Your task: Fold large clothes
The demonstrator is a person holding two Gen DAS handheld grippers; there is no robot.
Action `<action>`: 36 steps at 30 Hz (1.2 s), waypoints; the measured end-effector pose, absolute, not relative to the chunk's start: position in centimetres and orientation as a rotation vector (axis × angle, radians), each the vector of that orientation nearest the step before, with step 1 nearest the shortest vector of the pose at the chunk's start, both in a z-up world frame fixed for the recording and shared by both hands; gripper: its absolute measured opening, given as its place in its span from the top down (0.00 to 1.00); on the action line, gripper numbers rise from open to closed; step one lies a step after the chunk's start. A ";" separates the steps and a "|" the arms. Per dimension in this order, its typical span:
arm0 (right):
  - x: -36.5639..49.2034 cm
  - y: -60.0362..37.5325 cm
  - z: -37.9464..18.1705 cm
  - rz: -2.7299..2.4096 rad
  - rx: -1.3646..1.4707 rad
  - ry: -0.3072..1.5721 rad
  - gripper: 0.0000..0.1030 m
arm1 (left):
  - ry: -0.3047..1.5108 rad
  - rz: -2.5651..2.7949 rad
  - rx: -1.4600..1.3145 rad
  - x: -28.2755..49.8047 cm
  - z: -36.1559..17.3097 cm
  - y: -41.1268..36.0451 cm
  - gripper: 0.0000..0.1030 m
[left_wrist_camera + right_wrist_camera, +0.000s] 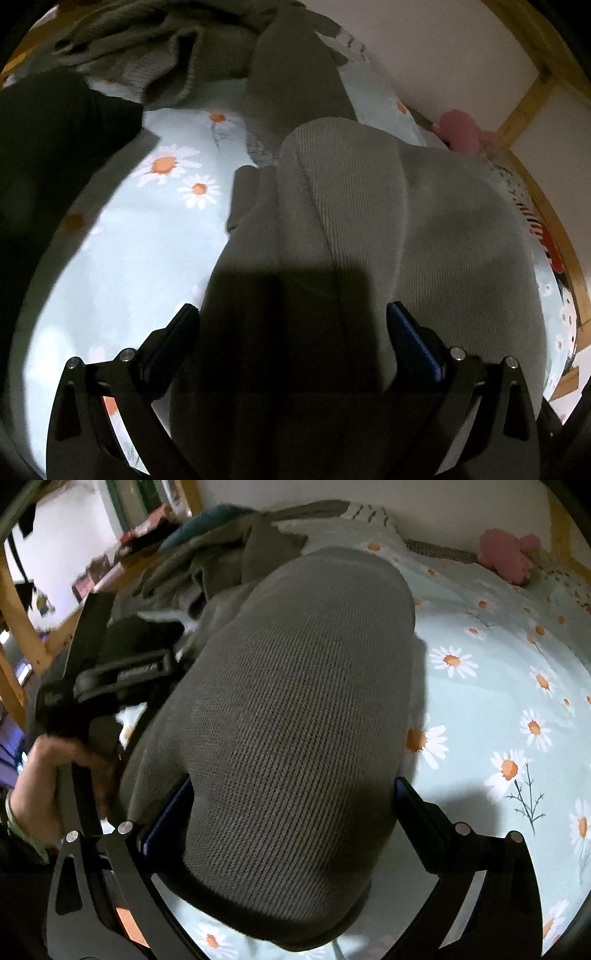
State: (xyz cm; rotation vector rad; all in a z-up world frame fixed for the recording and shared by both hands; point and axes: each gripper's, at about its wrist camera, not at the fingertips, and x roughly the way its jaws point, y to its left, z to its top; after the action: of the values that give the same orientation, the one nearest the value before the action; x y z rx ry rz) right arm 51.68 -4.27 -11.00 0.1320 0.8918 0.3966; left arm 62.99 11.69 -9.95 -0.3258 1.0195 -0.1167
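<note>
A grey knitted sweater (pixel 369 221) lies bunched on a daisy-print bedsheet (pixel 129 258). My left gripper (pixel 291 317) is open, its fingers wide apart, and a thick fold of the sweater fills the gap between them. In the right wrist view the same sweater (pixel 295 701) bulges up between the spread fingers of my right gripper (pixel 291 786), which is also open. Fabric touches the blue pads (pixel 166 812) without being pinched. A hand (pixel 48 775) at the left holds the other gripper's black body (pixel 110 672) beside the sweater.
More grey-brown clothes (pixel 221 561) are heaped at the far end of the bed. A pink plush toy (pixel 506 557) sits by the wall. A wooden bed frame (pixel 528 96) runs along the right edge. A dark blurred shape (pixel 55 147) fills the left.
</note>
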 end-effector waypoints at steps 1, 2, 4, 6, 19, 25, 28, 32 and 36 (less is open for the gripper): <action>51.5 -4.8 -10.8 0.403 0.166 0.891 0.02 | 1.017 -0.111 -0.339 61.8 -9.4 11.8 0.04; 51.3 -5.4 -10.5 0.407 0.204 0.892 0.03 | 1.001 -0.118 -0.348 60.7 -8.8 11.9 0.04; 50.4 -7.4 -9.6 0.406 0.312 0.868 0.03 | 0.960 -0.144 -0.319 58.1 -7.6 11.8 0.04; 49.5 -9.0 -8.7 0.418 0.358 0.842 0.03 | 0.949 -0.141 -0.267 56.2 -7.2 11.3 0.04; 56.7 -14.8 -16.3 0.630 0.875 1.075 0.03 | 1.039 -0.245 -0.459 54.1 -12.2 13.8 0.04; 60.6 -11.4 -18.7 0.821 1.053 1.136 0.02 | 1.027 -0.249 -0.438 53.7 -12.5 13.9 0.04; 60.6 -10.9 -18.6 0.822 1.049 1.125 0.02 | 1.032 -0.263 -0.433 53.5 -12.4 13.8 0.04; 59.1 -11.7 -19.0 0.828 1.135 1.156 0.02 | 1.047 -0.284 -0.433 53.6 -12.5 14.1 0.04; 60.1 -12.2 -18.9 0.772 1.184 1.240 0.02 | 1.051 -0.296 -0.424 53.6 -12.6 14.2 0.04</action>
State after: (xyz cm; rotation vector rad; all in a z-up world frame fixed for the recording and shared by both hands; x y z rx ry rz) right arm 60.15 -12.17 -18.94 1.1843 1.2400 0.7716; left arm 53.58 14.17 -12.63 -0.4236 1.0507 -0.2959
